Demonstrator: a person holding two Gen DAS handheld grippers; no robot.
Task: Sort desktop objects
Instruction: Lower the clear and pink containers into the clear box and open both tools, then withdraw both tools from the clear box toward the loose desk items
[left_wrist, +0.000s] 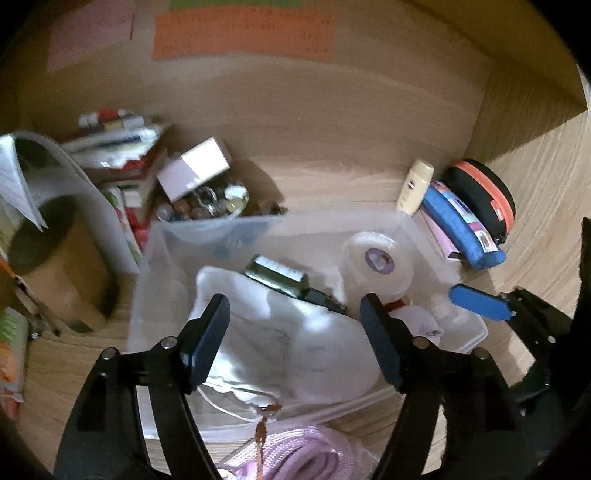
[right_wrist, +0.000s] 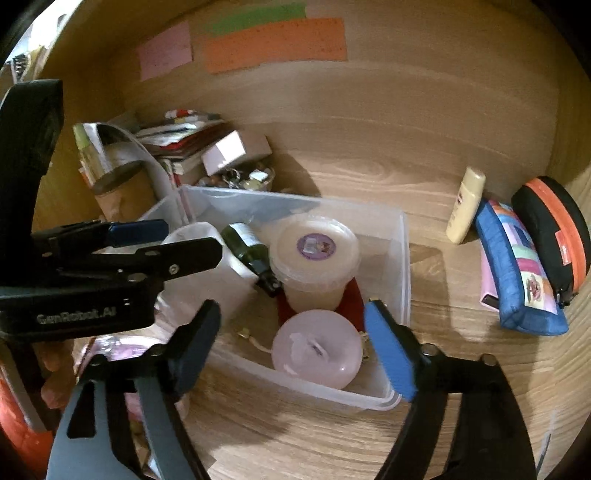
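Clear bin (right_wrist: 404, 258) contents partly hidden; left gripper (left_wrist: 295, 336), right gripper (right_wrist: 295, 347) agape, empty.

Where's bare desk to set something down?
Bare wood between the clear bin and the cream bottle, and behind the bin toward the back wall. Crowded: the bin's inside, the book pile, and the pouches far right.

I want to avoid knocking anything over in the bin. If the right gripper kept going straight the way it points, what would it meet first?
Most likely the round pink container in the clear plastic bin; it lies between the open jaws of the right gripper. The lidded white tub stands just behind. Depth is uncertain.
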